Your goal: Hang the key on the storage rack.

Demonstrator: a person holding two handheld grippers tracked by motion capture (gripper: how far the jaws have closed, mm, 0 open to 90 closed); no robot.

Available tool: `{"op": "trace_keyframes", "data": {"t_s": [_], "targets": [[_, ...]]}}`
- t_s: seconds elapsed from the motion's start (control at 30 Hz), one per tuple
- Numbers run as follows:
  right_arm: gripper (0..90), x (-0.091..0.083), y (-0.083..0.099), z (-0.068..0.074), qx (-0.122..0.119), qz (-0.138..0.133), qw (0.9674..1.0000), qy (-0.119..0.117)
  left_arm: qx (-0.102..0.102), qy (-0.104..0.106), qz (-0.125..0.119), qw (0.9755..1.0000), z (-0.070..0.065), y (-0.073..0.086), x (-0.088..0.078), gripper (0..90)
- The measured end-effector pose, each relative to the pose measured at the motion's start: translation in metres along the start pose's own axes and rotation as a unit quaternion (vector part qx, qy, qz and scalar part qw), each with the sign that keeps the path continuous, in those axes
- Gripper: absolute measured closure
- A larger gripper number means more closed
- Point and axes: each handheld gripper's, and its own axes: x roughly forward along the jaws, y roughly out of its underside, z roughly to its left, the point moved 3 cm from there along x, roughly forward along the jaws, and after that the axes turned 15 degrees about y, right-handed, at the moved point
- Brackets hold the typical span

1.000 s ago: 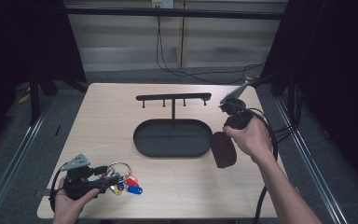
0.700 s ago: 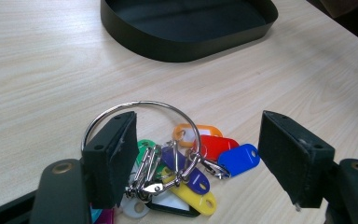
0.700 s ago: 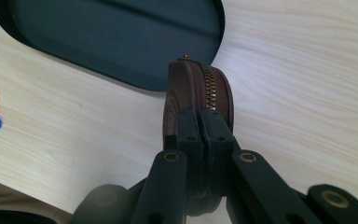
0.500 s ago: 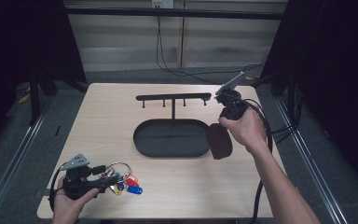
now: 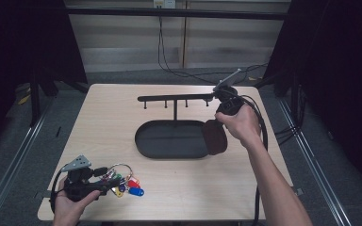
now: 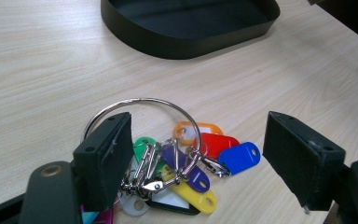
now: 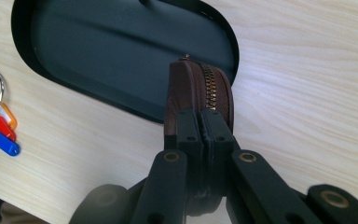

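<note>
Pale wooden table [image 5: 122, 113] — grey floor [image 5: 23, 155], dark curtains [image 5: 23, 37].

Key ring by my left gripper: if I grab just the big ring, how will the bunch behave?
The key ring looks like stiff wire, probably slippery between the pads. The plastic tags hang on loose clips, so they'll likely dangle and swing. The bunch looks light.

The black tray [image 5: 169, 141] sits in the middle of the table [image 5: 113, 108], and a thin rack with pegs [image 5: 174, 99] stands up just behind it, so a hand cannot go straight across there. The right gripper [image 5: 219, 125] holds a brown zip pouch [image 5: 215, 136] over the tray's right end. Left of the tray the wood is bare. In front of the tray, toward the left, lies a bunch of keys [image 5: 122, 181], with the left gripper [image 5: 99, 181] open around it.
</note>
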Motion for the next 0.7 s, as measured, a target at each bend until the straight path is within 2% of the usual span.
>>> {"op": "trace_keyframes", "data": {"t_s": [0.3, 0.43, 0.53, 0.6, 0.7], "targets": [[87.4, 0.008, -0.012, 0.002, 0.019, -0.016, 0.9991, -0.033, -0.001, 0.001, -0.001, 1.0000, 0.000, 0.000, -0.001, 24.1], [87.6, 0.015, -0.015, -0.001, 0.039, -0.031, 0.9976, -0.048, -0.001, 0.001, -0.001, 1.0000, 0.000, 0.000, 0.000, 24.1], [87.7, 0.021, -0.016, -0.004, 0.052, -0.033, 0.9965, -0.057, 0.000, 0.001, 0.001, 1.0000, 0.000, 0.000, 0.000, 24.1], [87.8, 0.026, -0.017, -0.005, 0.064, -0.039, 0.9948, -0.069, -0.001, 0.001, 0.001, 1.0000, 0.000, 0.000, 0.000, 24.1], [87.7, 0.029, -0.018, -0.005, 0.068, -0.040, 0.9939, -0.076, 0.000, 0.002, 0.002, 1.0000, 0.000, 0.000, 0.000, 24.2]]}}
